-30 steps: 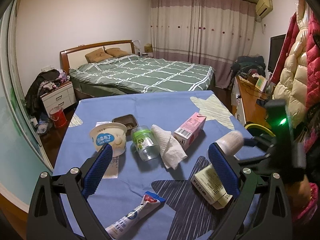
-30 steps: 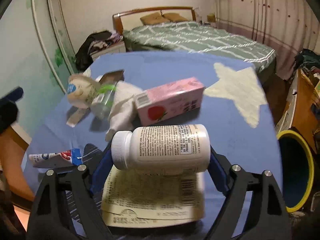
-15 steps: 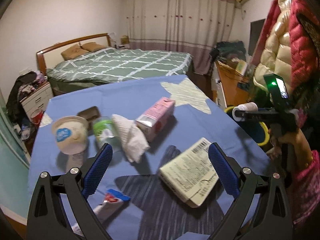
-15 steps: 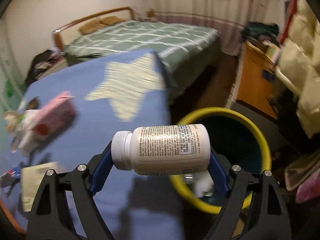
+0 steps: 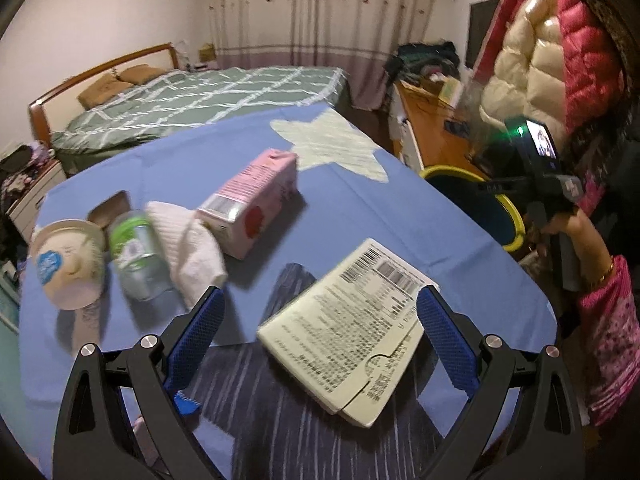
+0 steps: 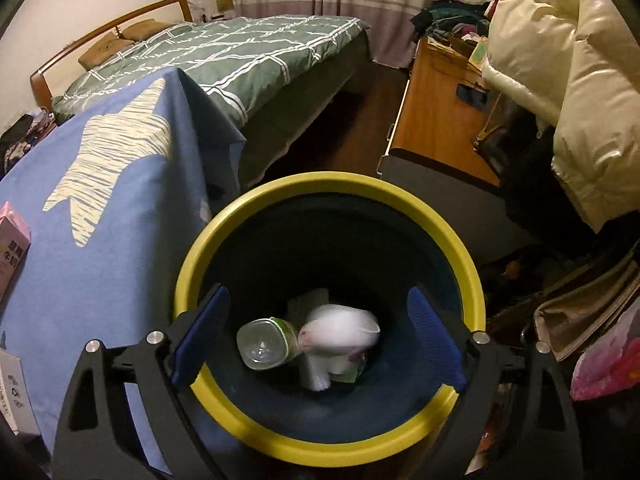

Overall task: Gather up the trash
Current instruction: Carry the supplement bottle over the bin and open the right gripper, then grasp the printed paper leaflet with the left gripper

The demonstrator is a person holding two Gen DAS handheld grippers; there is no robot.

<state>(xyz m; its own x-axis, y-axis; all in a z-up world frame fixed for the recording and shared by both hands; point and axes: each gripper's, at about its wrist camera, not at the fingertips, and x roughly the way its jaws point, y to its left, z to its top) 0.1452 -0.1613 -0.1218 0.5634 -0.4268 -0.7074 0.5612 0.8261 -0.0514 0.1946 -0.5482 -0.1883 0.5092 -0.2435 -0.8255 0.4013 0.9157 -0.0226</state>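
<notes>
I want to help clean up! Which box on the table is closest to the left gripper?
The flat cream box, lying between the left gripper fingers. The pink carton lies farther back.

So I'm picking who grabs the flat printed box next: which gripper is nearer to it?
Left. The left gripper hangs open right over the flat printed box; the right gripper is off the table, above the bin.

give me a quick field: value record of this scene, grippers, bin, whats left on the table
left gripper: open, empty, over the flat printed box
right gripper: open, empty, above the bin
bin: yellow rim, dark inside, beside the table
in bin: white pill bottle, clear bottle
on table: pink carton, crumpled tissue, green-label bottle, paper cup
</notes>
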